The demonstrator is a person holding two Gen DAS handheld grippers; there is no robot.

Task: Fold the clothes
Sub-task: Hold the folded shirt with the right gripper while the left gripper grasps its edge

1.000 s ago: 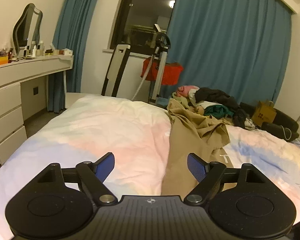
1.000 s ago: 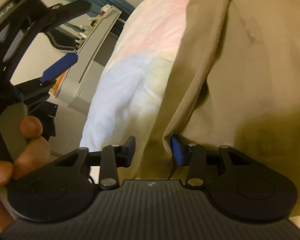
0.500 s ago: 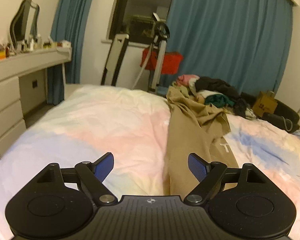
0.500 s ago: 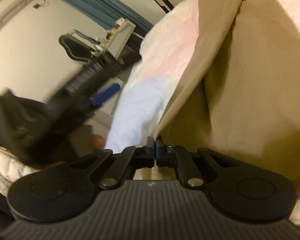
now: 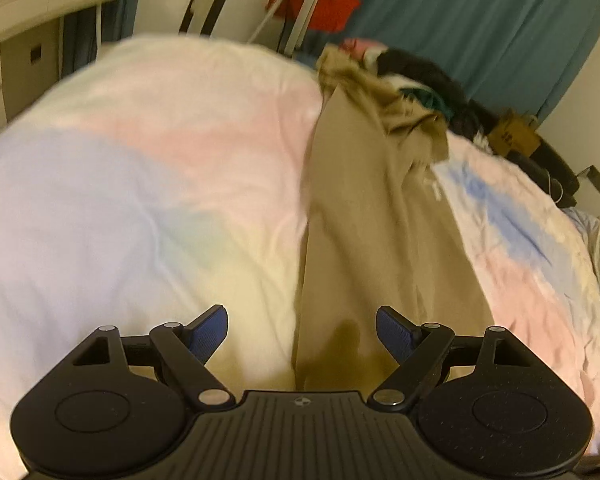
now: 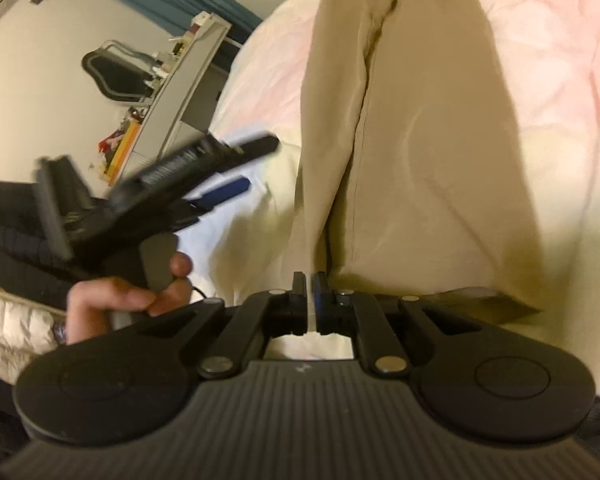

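Khaki trousers (image 5: 384,216) looked soft and limp on the bed's (image 5: 140,184) near edge; our right gripper (image 6: 310,286) pinched their hem, our left gripper (image 5: 302,330) stood spread.

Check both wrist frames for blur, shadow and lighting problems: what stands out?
Left wrist view: warm dim light, motion blur across the pastel bedsheet and long beige garment; the open left gripper casts a dark shadow on the cloth. Right wrist view: the left gripper is smeared; the right gripper stays sharp, jaws nearly closed.
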